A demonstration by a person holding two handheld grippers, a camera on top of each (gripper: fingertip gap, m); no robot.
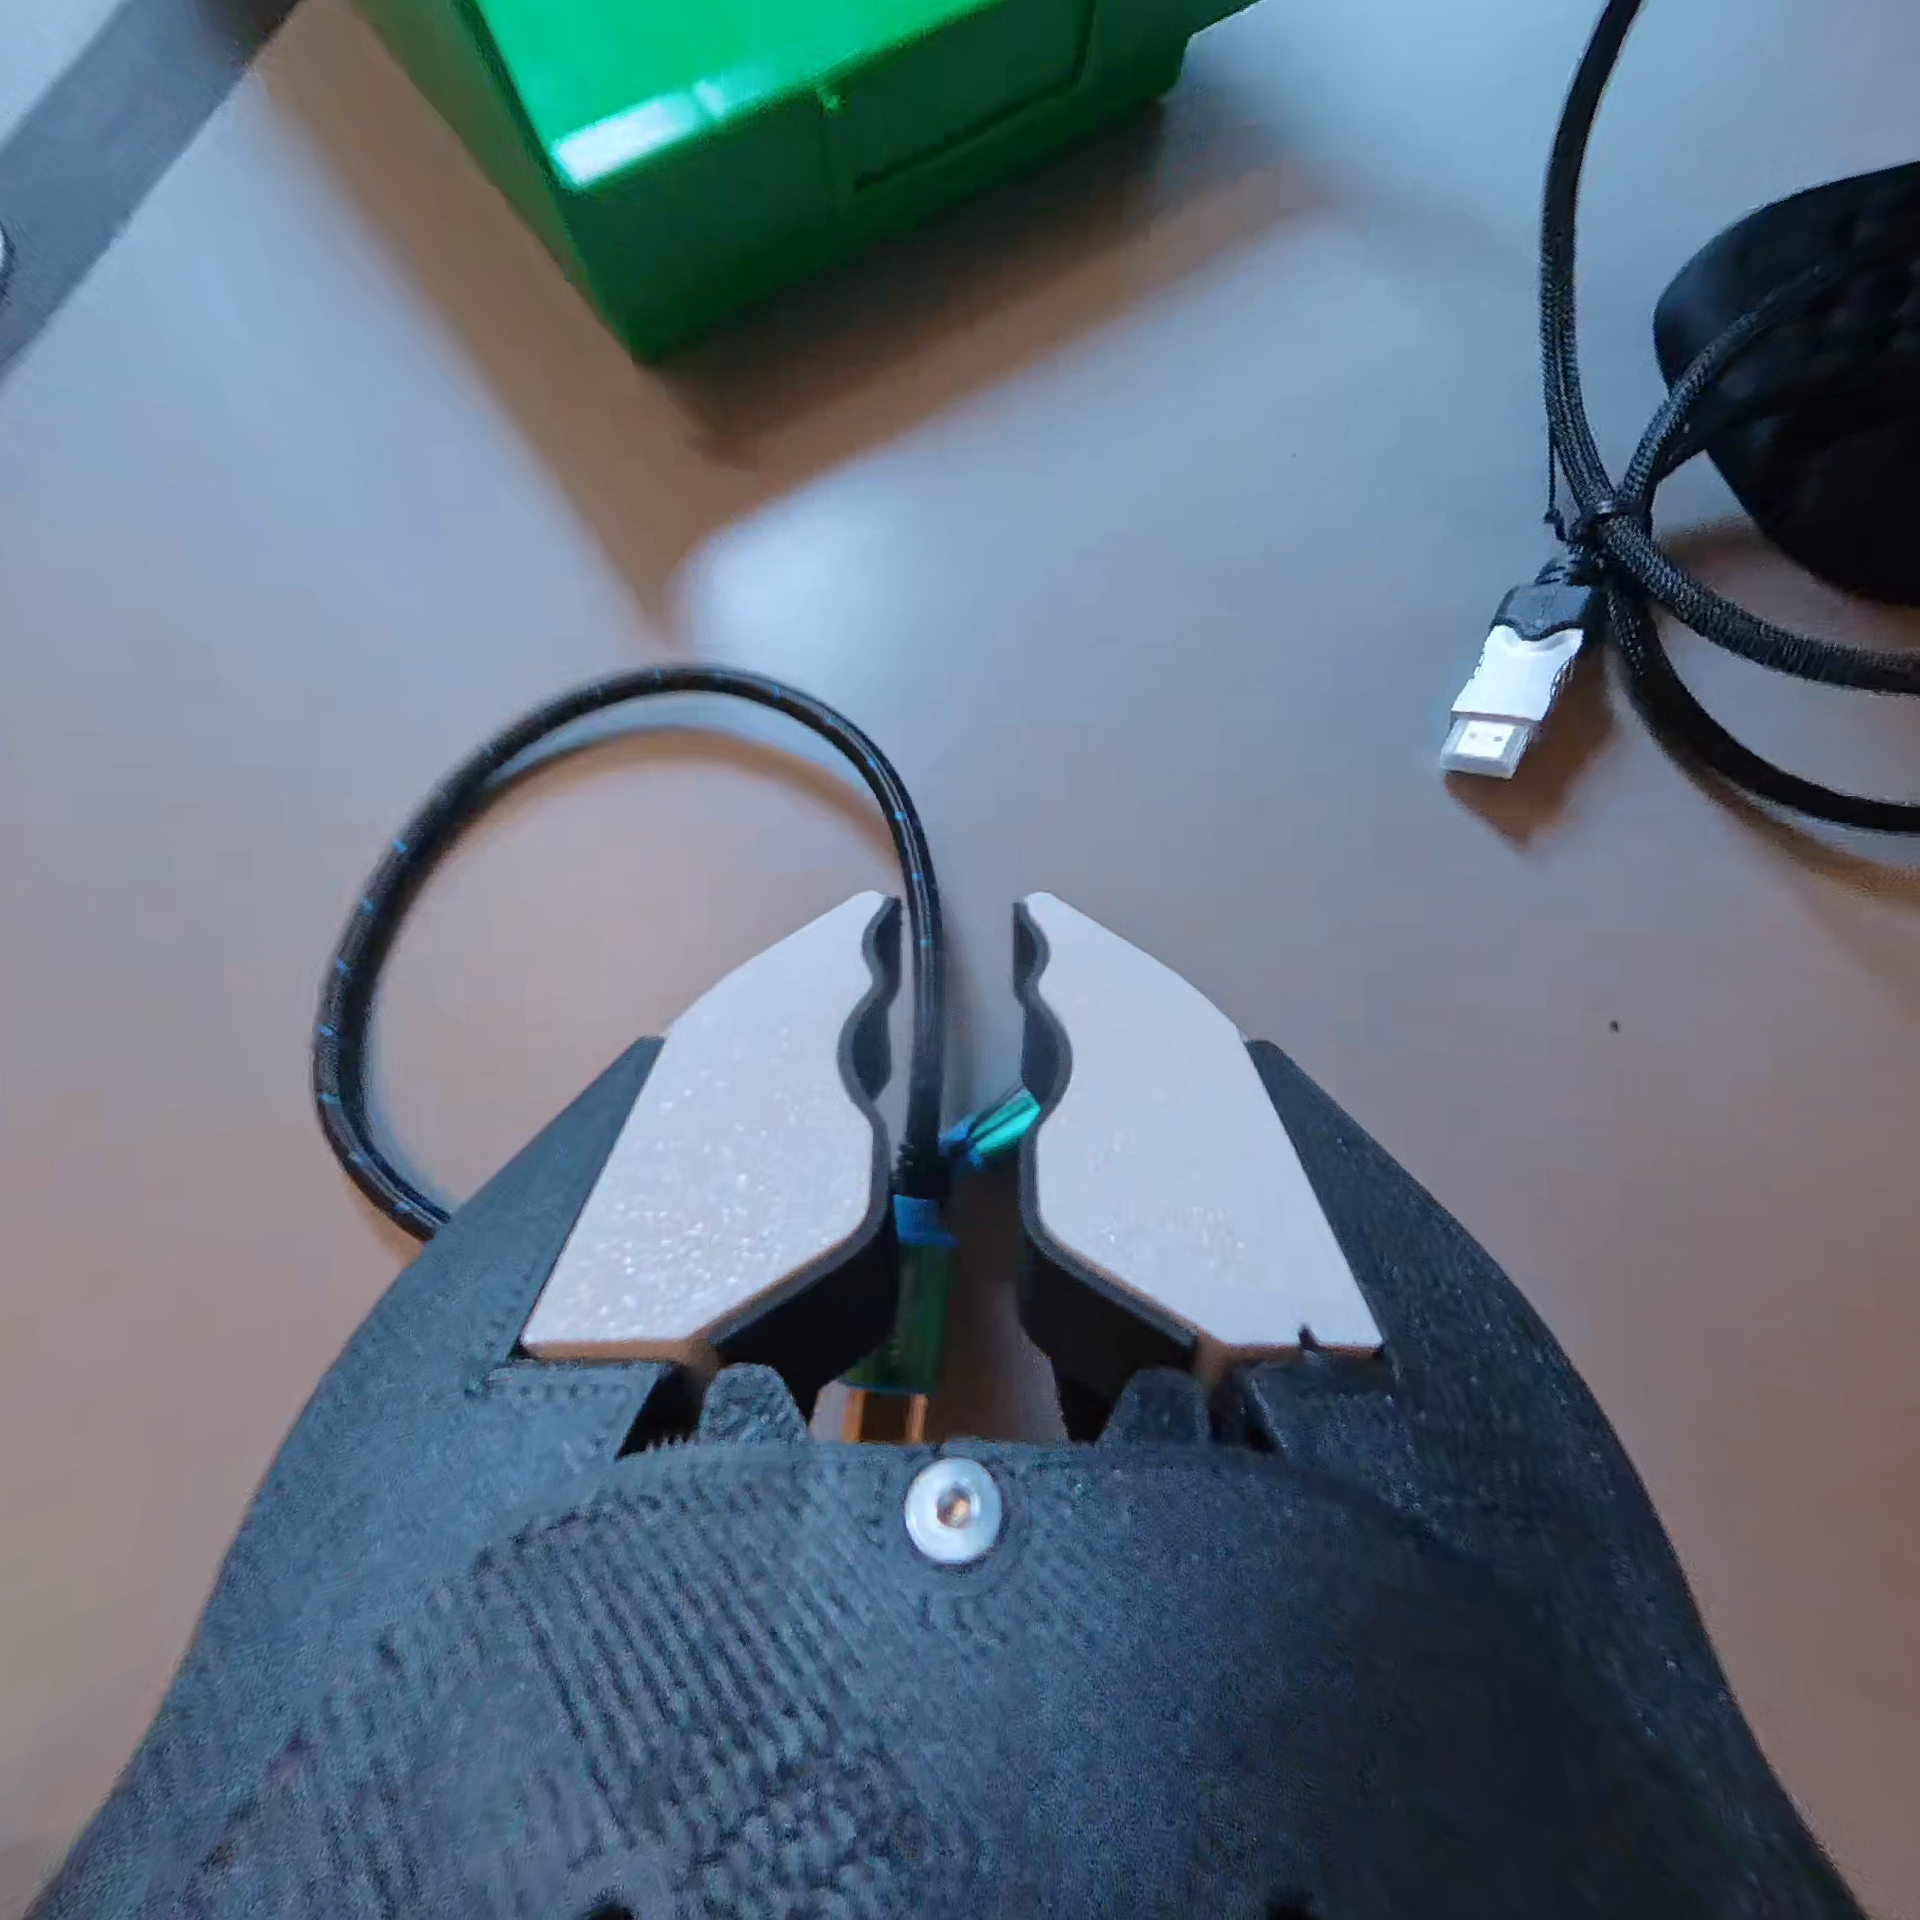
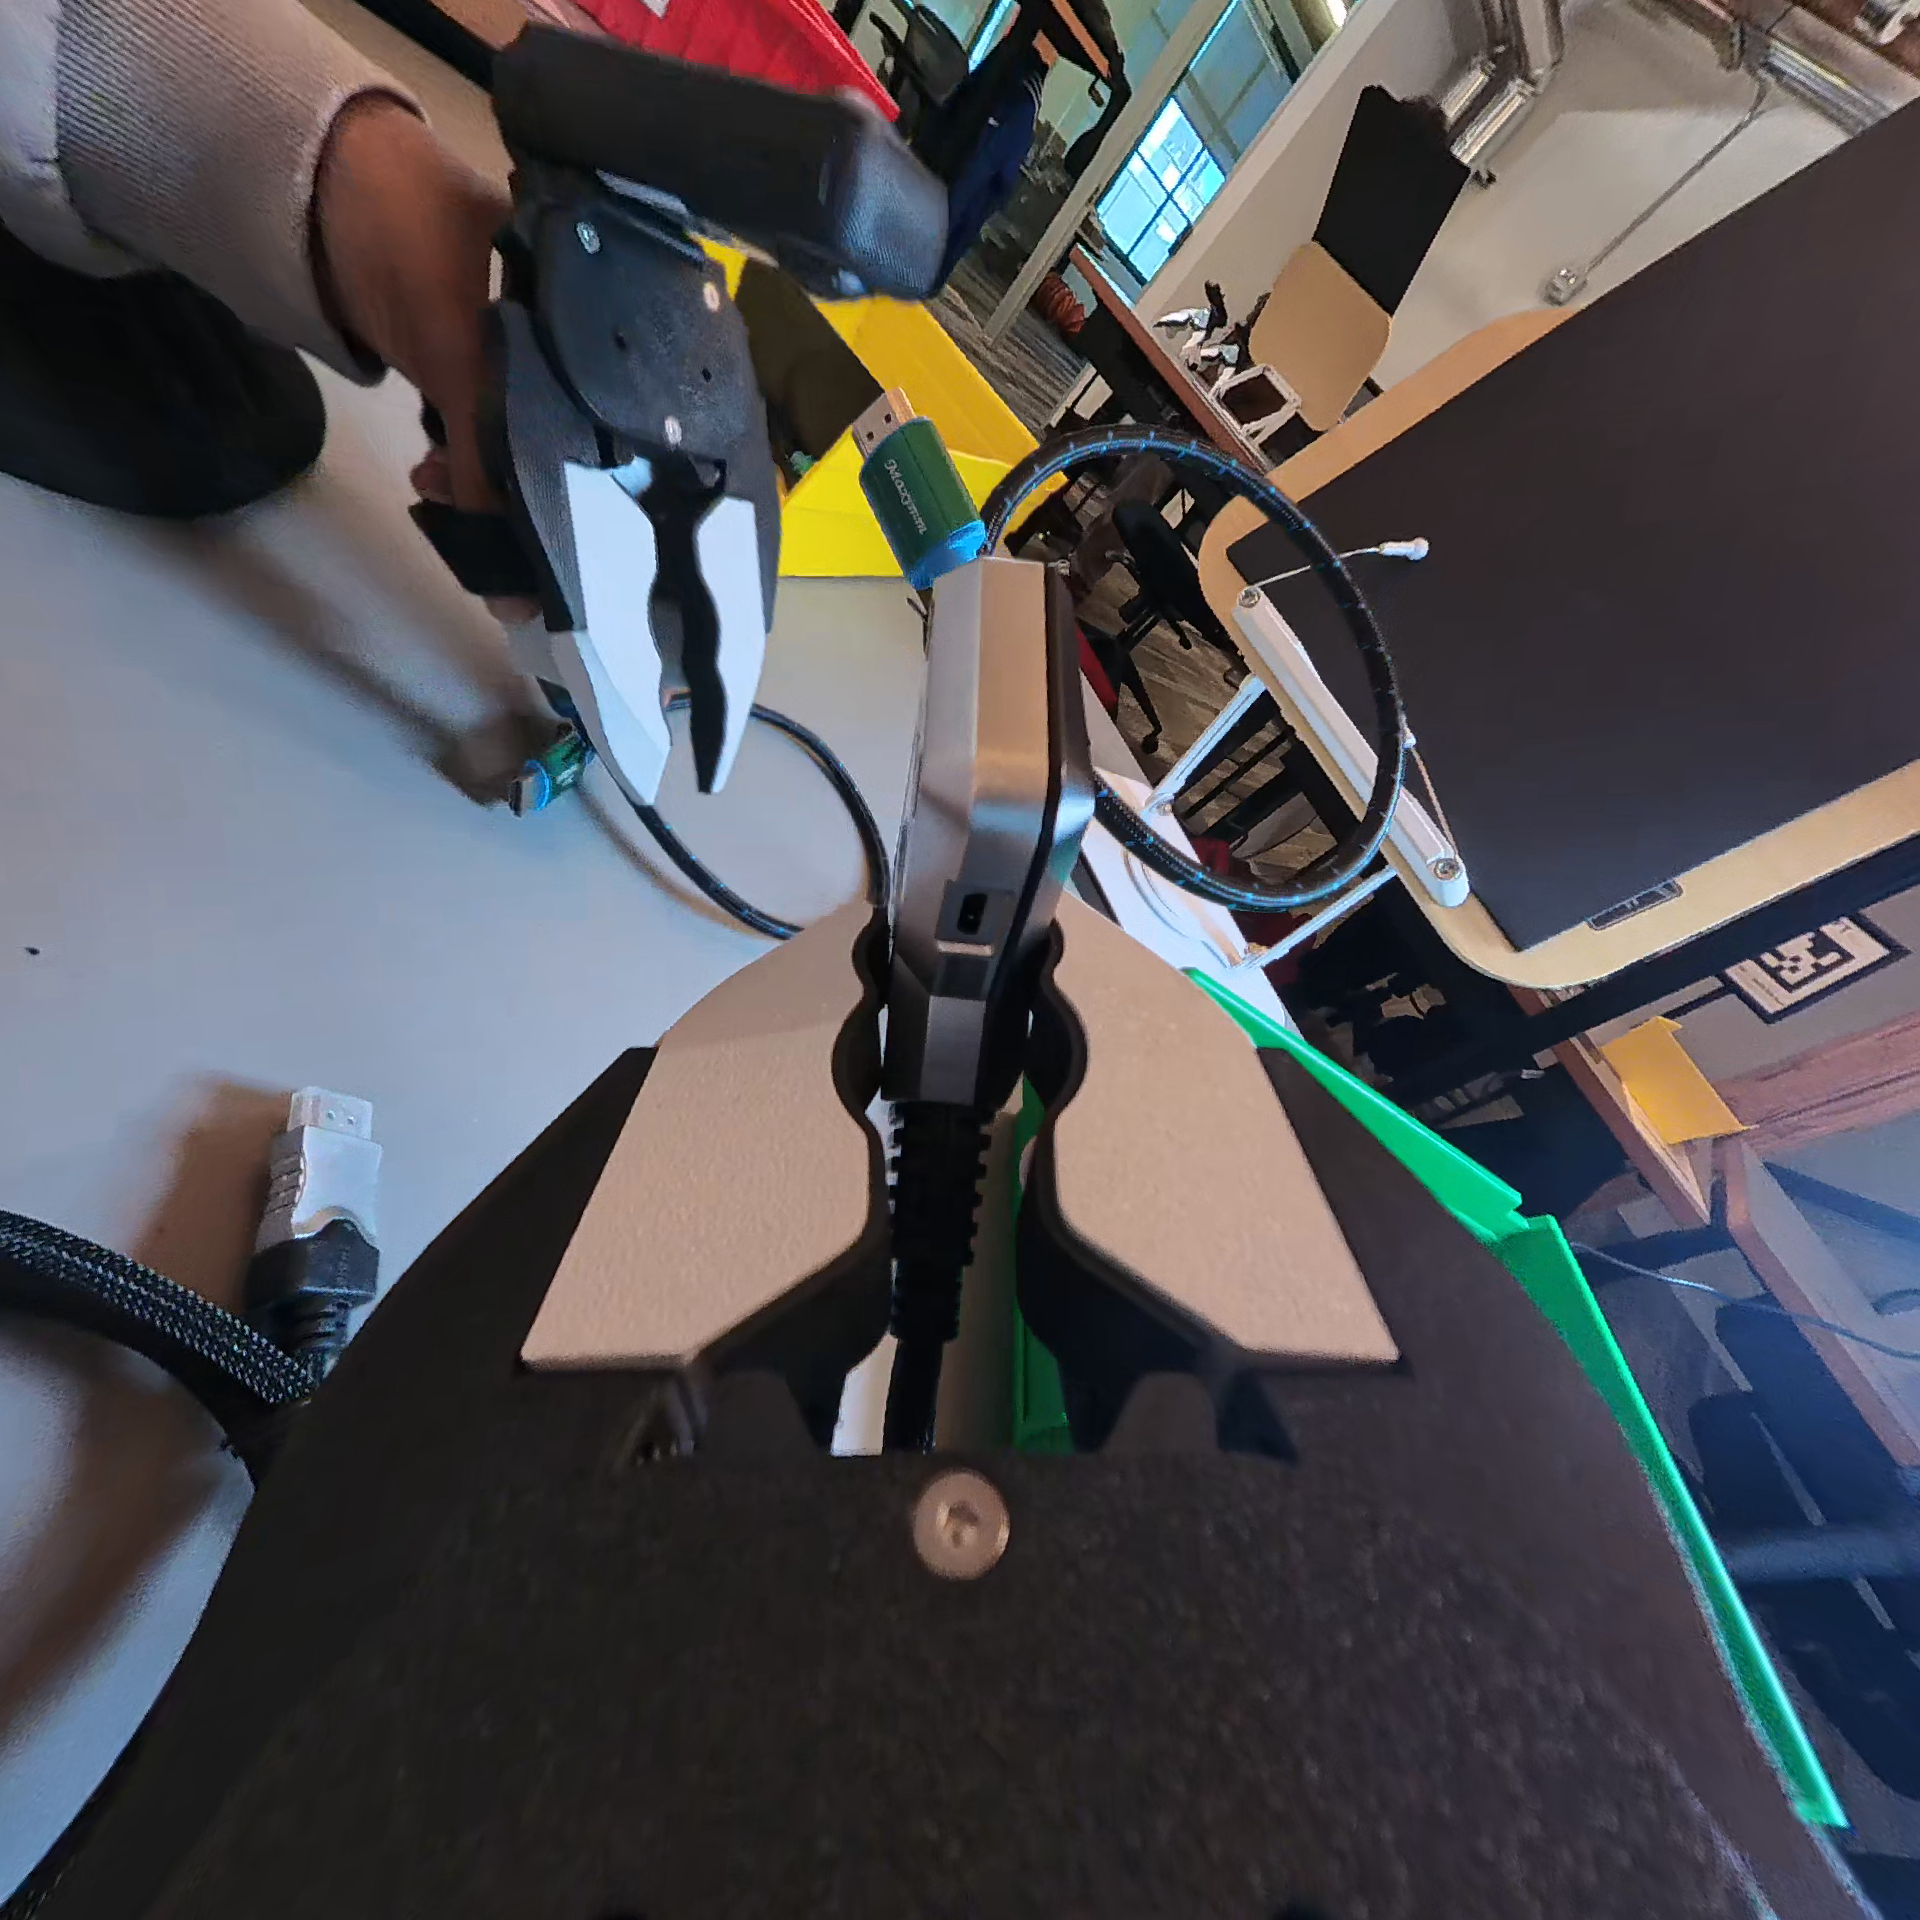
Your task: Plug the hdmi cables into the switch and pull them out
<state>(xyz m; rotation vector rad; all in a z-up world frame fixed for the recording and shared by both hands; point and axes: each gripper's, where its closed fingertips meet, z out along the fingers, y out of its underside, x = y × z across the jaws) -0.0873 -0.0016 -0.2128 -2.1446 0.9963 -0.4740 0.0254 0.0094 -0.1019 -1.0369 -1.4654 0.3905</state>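
Right gripper (image 2: 961,997) clamps switch (image 2: 987,748), long axis pointing away, raised off table (image 2: 208,883).
Left gripper (image 1: 956,935) jaws parted, straddling green-plug cable (image 1: 914,997); plug (image 1: 909,1320) points backward.

Daylight, bright; pale glare patch on surface (image 1: 935,582); soft shadows under cables; green box (image 1: 790,177) motion-blurred (top edge); fisheye bending at borders.

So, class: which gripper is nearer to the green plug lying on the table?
Left. The left gripper hangs right over the green plug, jaws open around it. The right gripper is apart, shut on the switch.
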